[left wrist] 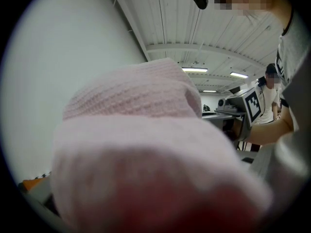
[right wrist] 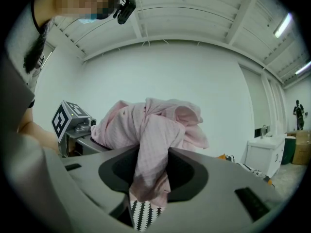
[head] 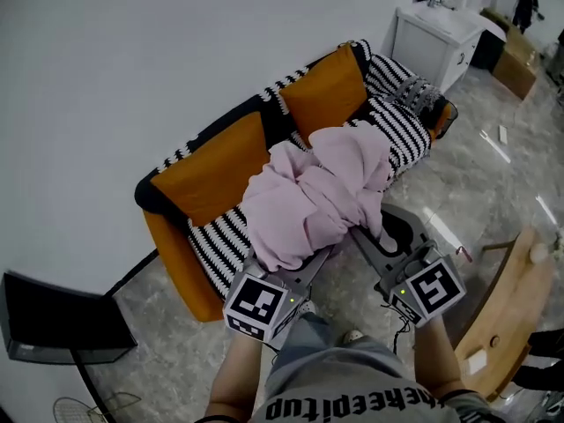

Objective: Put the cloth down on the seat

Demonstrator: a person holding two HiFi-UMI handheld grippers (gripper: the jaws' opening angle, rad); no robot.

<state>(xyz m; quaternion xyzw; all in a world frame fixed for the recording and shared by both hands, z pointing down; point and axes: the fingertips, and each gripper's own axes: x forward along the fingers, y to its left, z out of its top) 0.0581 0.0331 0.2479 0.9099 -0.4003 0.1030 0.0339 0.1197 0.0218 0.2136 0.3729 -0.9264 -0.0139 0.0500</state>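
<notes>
A crumpled pink cloth (head: 317, 192) hangs bunched above the sofa's black-and-white striped seat (head: 216, 241), in front of its orange back cushions (head: 220, 161). My left gripper (head: 319, 258) reaches into the cloth's lower edge. In the left gripper view the cloth (left wrist: 146, 144) fills the frame and hides the jaws. My right gripper (head: 363, 234) holds the cloth's right lower part. In the right gripper view a fold of cloth (right wrist: 150, 125) is pinched between the jaws, with the striped seat (right wrist: 141, 215) showing below.
A white cabinet with a sink (head: 436, 38) stands past the sofa's right end. A wooden chair (head: 507, 315) is close on my right. A black screen (head: 62, 324) sits on the floor at the left. Cardboard boxes (head: 515, 60) lie far right.
</notes>
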